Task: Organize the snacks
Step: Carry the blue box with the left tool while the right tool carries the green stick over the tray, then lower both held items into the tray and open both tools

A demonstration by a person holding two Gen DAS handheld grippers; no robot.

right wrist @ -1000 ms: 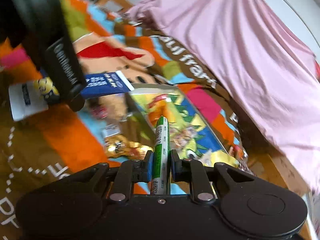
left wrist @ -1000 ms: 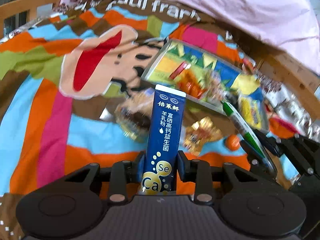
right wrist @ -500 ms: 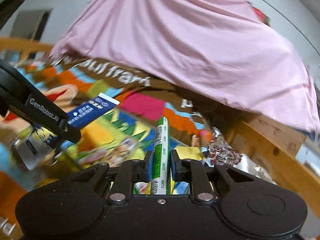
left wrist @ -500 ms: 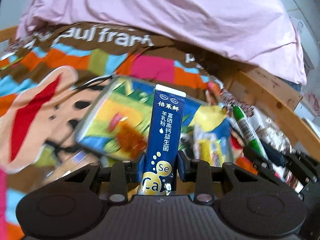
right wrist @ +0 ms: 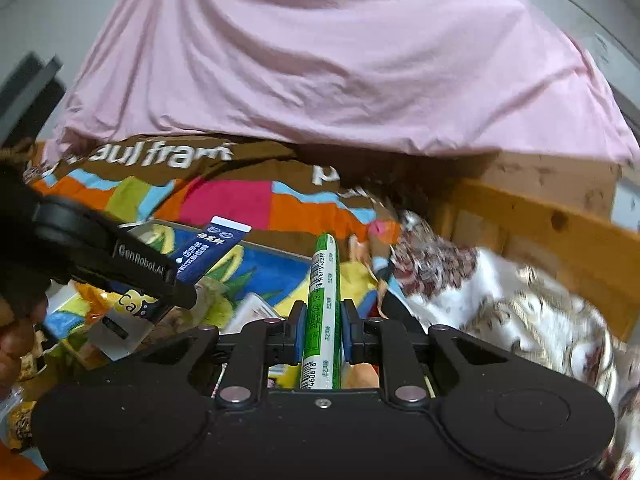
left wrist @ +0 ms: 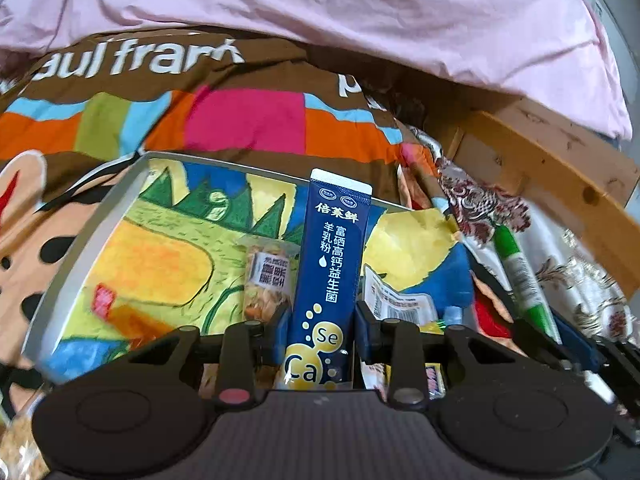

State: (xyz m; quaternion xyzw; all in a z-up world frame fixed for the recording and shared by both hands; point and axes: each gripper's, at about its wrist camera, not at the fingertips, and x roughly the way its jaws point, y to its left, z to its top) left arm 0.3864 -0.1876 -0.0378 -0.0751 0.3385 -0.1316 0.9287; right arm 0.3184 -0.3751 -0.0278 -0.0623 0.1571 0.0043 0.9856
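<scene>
Your left claw (left wrist: 323, 322) pinches a dark blue sachet (left wrist: 334, 264), upright between the pads, poised over the printed tray (left wrist: 86, 240). Your right claw (right wrist: 323, 332) pinches a green-and-white stick packet (right wrist: 325, 304), pointing forward, just right of the tray's near corner. Tray sits on the striped bedspread (left wrist: 244, 120); inside it, a clear-wrapped snack (left wrist: 269, 280) and a barcode-labelled packet (left wrist: 400, 302). Pink sheet (right wrist: 340, 60) bunched behind; wooden bed rail (left wrist: 560, 184) at right.

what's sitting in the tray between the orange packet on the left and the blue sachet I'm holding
In the left wrist view, a clear-wrapped snack packet lies on the tray, between the orange packet and the blue sachet held in the left gripper.
</scene>
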